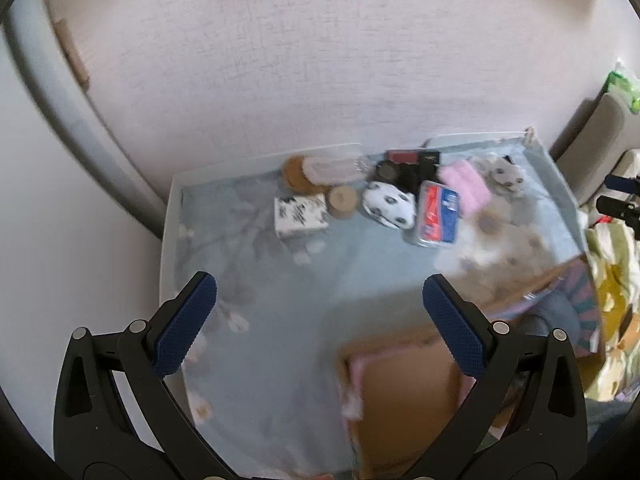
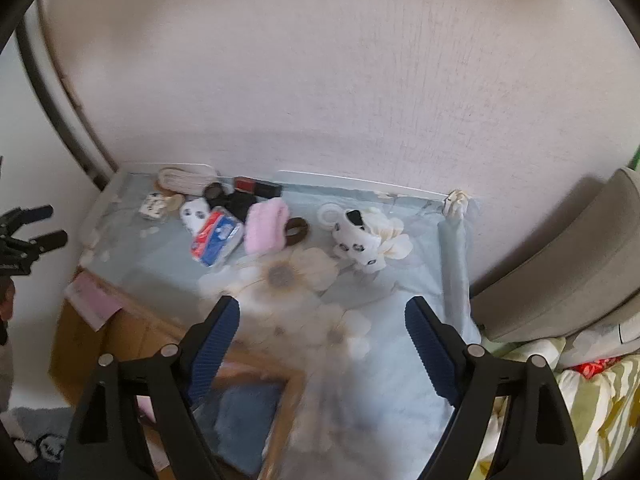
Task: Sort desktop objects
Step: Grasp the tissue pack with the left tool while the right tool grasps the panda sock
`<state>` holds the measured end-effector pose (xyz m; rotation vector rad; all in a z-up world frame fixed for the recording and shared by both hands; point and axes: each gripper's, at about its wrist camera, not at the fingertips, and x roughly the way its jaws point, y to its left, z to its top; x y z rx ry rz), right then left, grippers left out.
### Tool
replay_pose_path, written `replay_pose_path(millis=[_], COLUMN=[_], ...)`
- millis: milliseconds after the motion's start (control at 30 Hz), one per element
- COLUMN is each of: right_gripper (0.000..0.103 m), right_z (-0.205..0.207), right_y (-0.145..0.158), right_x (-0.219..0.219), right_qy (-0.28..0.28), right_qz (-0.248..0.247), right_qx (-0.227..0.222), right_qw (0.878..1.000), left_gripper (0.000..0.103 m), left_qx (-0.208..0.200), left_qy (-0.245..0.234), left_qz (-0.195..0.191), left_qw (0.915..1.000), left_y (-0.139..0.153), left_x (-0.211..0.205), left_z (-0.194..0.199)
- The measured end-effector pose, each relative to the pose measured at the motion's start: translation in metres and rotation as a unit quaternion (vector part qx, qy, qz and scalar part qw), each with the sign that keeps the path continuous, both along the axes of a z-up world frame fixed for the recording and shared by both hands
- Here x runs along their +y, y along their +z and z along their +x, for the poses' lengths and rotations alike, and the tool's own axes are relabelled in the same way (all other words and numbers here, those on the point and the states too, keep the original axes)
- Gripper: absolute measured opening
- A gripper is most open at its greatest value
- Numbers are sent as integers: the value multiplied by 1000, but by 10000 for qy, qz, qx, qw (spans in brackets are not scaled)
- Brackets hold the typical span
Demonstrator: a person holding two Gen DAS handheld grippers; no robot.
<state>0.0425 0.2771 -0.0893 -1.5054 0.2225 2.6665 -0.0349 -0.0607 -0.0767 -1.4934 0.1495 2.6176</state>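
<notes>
hovering over the floral tablecloth (image 2: 392, 280), left tongs (image 1: 320, 300) and right tongs (image 2: 322, 320) wide apart, empty

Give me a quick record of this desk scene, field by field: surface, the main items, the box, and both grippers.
surface: table under a pale blue floral cloth, against a wall
items: tissue pack, pink fluffy item, spotted plush toy, brown ring
container: cardboard box at the table's near edge
left gripper: open, empty
right gripper: open, empty

Back row: clutter lay along the wall on the surface (image 2: 400, 280)
Tissue pack (image 2: 217, 238): left of the pink roll (image 2: 266, 227)
Cardboard box (image 2: 132, 332): before the surface
</notes>
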Motion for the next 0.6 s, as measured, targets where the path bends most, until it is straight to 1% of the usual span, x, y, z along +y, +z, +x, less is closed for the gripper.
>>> replay_pose_path(millis=[67,233,333,400,467,600], right_gripper=[82,82,82,82,82,82], right_z=[-13,-40,-54,-64,-75,-95], right_y=[-13,-41,-58,-68,-82,-105], right_x=[11,34,43,46,50,53], right_qy=[8,-102,-277,-290,-311,-349], right_qz=[-105,-157,-139,-167,-209,-181], right_qx=[-184,-547,-772,-858,-1004,-1226], right_qw=[9998,9983,9965,9957,9942,9917], left_gripper=[103,103,103,103,103,103], left_qx=[-43,-253,-442,-516,-579,-661], left_qy=[-46,-135,-201,-245,-277,-222], left_qz=[-90,-104,7,44,-19,-58], left_qw=[9999,9995,9988,9984,9979,9975], left_y=[-11,-43,-64,-75,-88,-107], left_x=[-2,-4,-4,-4,-2,-5], left_z=[-16,-49,-67,-75,-84,-98])
